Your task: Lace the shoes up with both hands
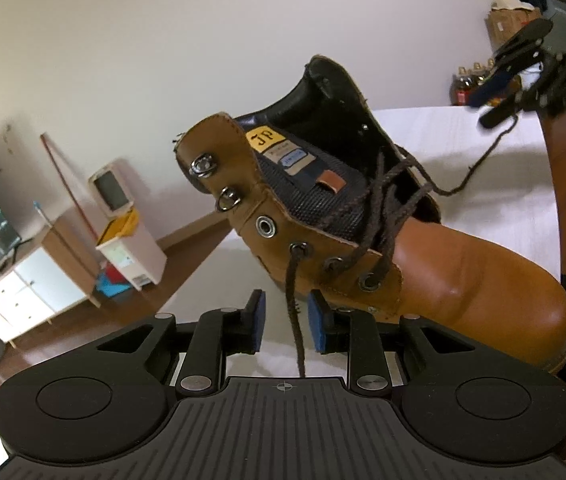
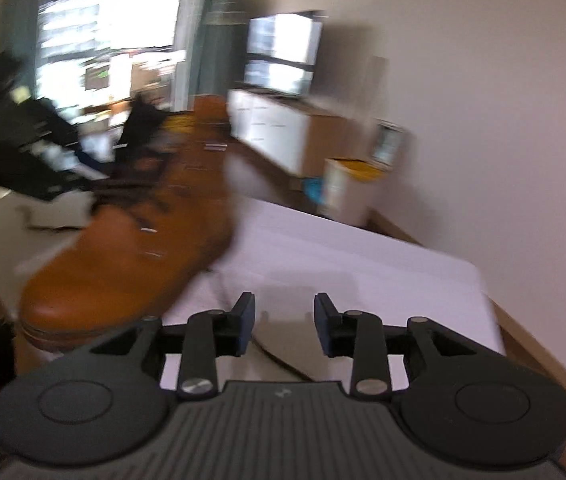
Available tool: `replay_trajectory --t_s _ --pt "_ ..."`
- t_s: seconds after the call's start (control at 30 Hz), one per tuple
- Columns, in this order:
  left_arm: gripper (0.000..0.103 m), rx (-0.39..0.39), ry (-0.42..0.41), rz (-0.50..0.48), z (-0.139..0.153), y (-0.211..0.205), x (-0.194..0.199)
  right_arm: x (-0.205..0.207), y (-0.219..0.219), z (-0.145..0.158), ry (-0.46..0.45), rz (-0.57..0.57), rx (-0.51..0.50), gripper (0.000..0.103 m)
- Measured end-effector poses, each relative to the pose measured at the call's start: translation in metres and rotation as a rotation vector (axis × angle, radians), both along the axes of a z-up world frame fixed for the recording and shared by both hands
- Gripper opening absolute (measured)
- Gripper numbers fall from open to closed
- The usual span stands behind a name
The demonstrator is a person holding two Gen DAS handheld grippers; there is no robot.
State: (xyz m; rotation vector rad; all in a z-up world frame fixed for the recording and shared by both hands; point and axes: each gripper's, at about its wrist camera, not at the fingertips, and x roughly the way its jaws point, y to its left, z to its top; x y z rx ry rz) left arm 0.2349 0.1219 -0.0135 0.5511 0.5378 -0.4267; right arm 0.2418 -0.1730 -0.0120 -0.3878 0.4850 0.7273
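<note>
Left gripper (image 1: 286,322) jaws spread around the lace (image 1: 293,312); right view (blurred) shows right gripper (image 2: 284,326) spread, empty.

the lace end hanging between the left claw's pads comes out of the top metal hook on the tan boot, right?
Not the hook. In the left wrist view the lace end between the left claw pads comes out of a round eyelet lower down the tan boot; the top metal hook is empty.

Clearance around the boot (image 1: 423,264) on the desk (image 2: 363,264)

Bare desk lies open beside the boot toward the wall; a brown lace (image 1: 293,312) hangs across the gap before the left gripper (image 1: 285,326).
</note>
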Motion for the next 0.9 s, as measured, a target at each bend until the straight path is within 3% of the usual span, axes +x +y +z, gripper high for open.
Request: replay_trajectory --t_s 0.23,0.3,0.33,0.57,0.9 --pt "0.003 -0.02 -0.011 -0.004 0.003 0.0 -0.006 0.007 0.055 -0.008 -0.04 0.113 -0.042 0.033" --pt "0.003 -0.027 -0.023 -0.001 0.003 0.001 -0.009 0.014 0.059 -0.011 -0.032 0.111 -0.046 0.016" --pt "0.003 -0.028 -0.033 0.006 0.002 0.003 -0.011 0.018 0.06 -0.012 -0.018 0.102 -0.047 0.003" --pt "0.002 -0.05 -0.037 0.088 -0.003 0.024 -0.024 0.022 0.025 0.004 -0.036 -0.028 0.01 0.001" --pt "0.002 -0.063 -0.038 0.1 -0.002 0.023 -0.031 0.024 0.022 -0.005 -0.013 -0.022 0.011 0.003"
